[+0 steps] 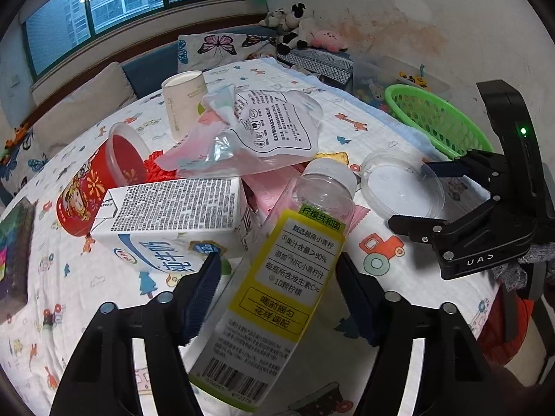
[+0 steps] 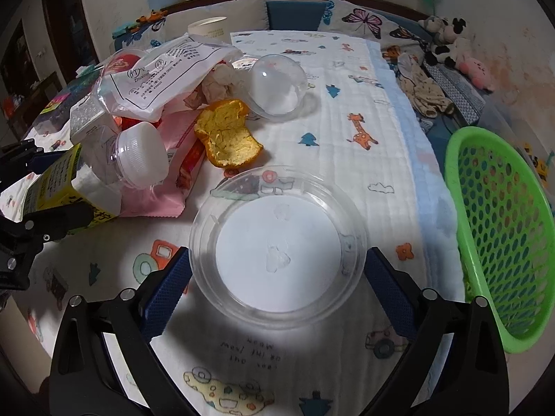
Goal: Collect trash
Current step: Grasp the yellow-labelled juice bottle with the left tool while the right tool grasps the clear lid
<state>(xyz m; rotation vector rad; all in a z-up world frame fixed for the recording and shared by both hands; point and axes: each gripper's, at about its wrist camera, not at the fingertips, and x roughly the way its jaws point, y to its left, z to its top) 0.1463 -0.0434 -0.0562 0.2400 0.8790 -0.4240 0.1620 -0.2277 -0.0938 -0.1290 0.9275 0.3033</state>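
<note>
A clear juice bottle (image 1: pixel 295 270) with a yellow label and white cap lies on the patterned cloth. My left gripper (image 1: pixel 279 291) is open around its lower body, with a gap visible at the left pad. A round clear plastic lid (image 2: pixel 277 242) lies flat on the cloth. My right gripper (image 2: pixel 277 277) is open and straddles it, both blue pads right beside its rim. In the left wrist view the right gripper (image 1: pixel 426 197) sits at the clear lid (image 1: pixel 402 187). The green mesh basket (image 2: pixel 499 228) stands just right of the right gripper.
The trash pile holds a white milk carton (image 1: pixel 173 215), a tipped red cup (image 1: pixel 90 187), a paper cup (image 1: pixel 184 104), a printed plastic bag (image 1: pixel 270 128), a pink wrapper (image 2: pixel 166 187), orange peel (image 2: pixel 225 135) and a clear dome (image 2: pixel 277 83). Cushions and plush toys lie behind.
</note>
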